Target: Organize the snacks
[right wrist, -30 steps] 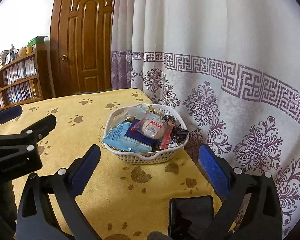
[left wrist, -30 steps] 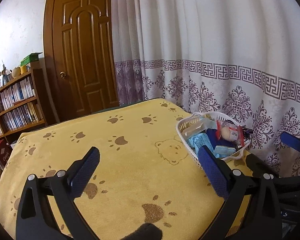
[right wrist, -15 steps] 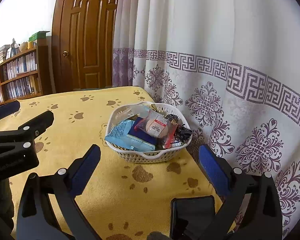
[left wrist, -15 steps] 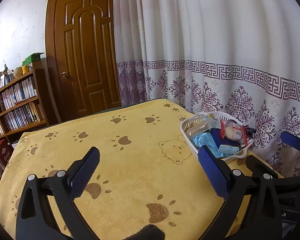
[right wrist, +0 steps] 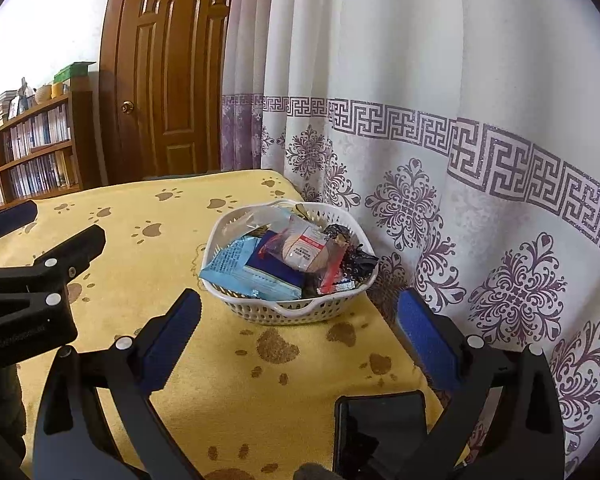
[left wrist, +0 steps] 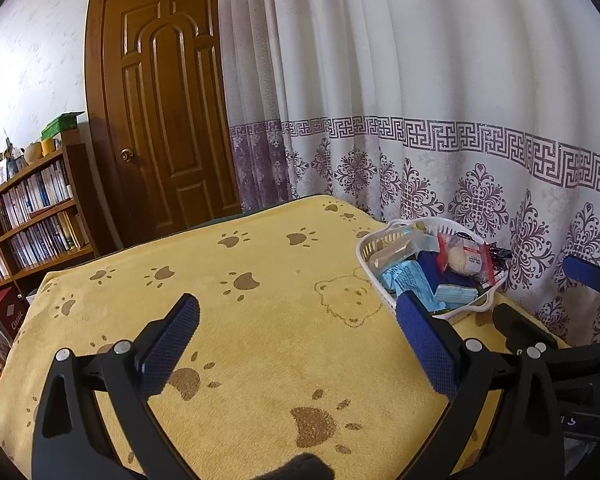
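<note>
Both claws hang wide apart and hold nothing — the left claw (left wrist: 296,320) over bare yellow cloth, the right claw (right wrist: 298,320) just near of the white basket (right wrist: 284,312), which sits at the far right of the bench (left wrist: 260,360) by the curtain (right wrist: 460,120) with all the visible snacks (right wrist: 300,254) piled inside. That heap fits either a finished tidy-up or a sort still ahead, so any reach should come from above, pinching one wrapper without dragging the light basket. Only the right view shows the dark phone (right wrist: 380,428) at the near edge — the left view alone shows the broad bare cloth.

Snacks (right wrist: 300,254) in basket (right wrist: 288,312) at tabletop's (right wrist: 148,264) edge beside curtain (right wrist: 440,160).
</note>
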A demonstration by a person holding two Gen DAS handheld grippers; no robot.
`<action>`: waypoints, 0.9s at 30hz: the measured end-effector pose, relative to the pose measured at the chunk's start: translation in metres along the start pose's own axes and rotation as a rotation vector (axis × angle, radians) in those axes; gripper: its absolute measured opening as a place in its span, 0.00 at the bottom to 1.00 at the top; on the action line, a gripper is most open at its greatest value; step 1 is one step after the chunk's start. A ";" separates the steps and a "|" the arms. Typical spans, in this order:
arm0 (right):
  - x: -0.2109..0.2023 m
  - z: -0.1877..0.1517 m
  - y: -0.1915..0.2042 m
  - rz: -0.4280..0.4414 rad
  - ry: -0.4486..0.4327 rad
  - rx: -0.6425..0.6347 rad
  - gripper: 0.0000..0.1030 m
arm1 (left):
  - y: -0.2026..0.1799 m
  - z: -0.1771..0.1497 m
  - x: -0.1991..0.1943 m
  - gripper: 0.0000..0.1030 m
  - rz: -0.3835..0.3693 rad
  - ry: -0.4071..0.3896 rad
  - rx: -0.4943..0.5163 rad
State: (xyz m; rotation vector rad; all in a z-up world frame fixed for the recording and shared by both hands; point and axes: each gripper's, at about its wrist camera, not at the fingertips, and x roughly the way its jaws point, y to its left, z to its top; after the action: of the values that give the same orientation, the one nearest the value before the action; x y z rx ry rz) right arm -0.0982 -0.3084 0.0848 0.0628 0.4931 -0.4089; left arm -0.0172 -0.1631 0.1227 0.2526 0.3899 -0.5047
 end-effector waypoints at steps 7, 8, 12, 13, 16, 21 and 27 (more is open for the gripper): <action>0.002 -0.001 -0.003 -0.014 -0.004 -0.004 0.97 | -0.003 0.001 0.002 0.95 0.001 0.002 0.013; 0.002 -0.001 -0.003 -0.017 -0.005 -0.007 0.97 | -0.003 0.001 0.003 0.95 0.001 0.003 0.015; 0.004 -0.003 -0.002 -0.019 -0.003 -0.015 0.97 | -0.006 0.001 0.005 0.95 0.000 0.007 0.024; 0.005 -0.003 -0.002 -0.020 -0.002 -0.016 0.97 | -0.007 0.001 0.006 0.95 0.000 0.007 0.026; 0.007 -0.004 -0.003 -0.026 0.002 -0.018 0.97 | -0.008 0.000 0.007 0.95 0.000 0.006 0.030; 0.011 -0.005 -0.004 -0.049 0.014 -0.016 0.97 | -0.012 -0.001 0.008 0.95 -0.006 -0.002 0.043; 0.018 -0.007 -0.008 -0.075 0.043 -0.006 0.97 | -0.016 -0.003 0.009 0.95 -0.006 0.000 0.052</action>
State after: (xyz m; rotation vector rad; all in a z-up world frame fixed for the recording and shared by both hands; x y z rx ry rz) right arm -0.0899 -0.3212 0.0709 0.0471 0.5405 -0.4802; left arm -0.0195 -0.1797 0.1138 0.3016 0.3782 -0.5208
